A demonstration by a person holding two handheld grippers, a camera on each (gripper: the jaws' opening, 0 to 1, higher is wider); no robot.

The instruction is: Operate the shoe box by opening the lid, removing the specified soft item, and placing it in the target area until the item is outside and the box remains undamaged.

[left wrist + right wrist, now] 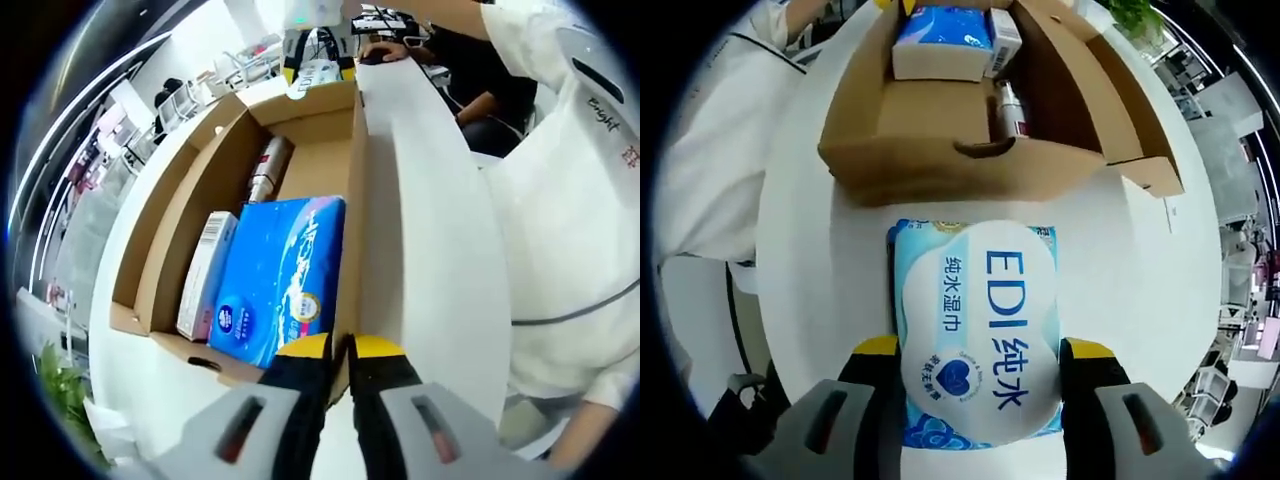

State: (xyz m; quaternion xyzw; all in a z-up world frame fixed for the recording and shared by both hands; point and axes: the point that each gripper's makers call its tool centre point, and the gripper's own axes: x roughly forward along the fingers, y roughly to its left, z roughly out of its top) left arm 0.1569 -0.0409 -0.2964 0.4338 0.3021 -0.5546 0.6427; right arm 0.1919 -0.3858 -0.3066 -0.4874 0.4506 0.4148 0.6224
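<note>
The cardboard shoe box [355, 170] lies open on a white table, lid [160, 220] folded out to one side. Inside are a blue tissue pack [280, 280], a small carton [205, 275] and a silver bottle [268, 168]. My left gripper [341, 352] is shut on the box's near wall at its corner. My right gripper [980, 352] is shut on a soft wet-wipes pack [975, 320], pale blue with "EDI" printed on it, over the table just outside the box [940, 165]. In the left gripper view, the right gripper [318, 70] shows beyond the box's far end.
The white table [430, 230] is long and narrow, its edges close to the box. A person in white [580, 220] stands right beside it. Another person in dark [490, 80] sits at the far end. A green plant [60, 400] and chairs stand beyond the table.
</note>
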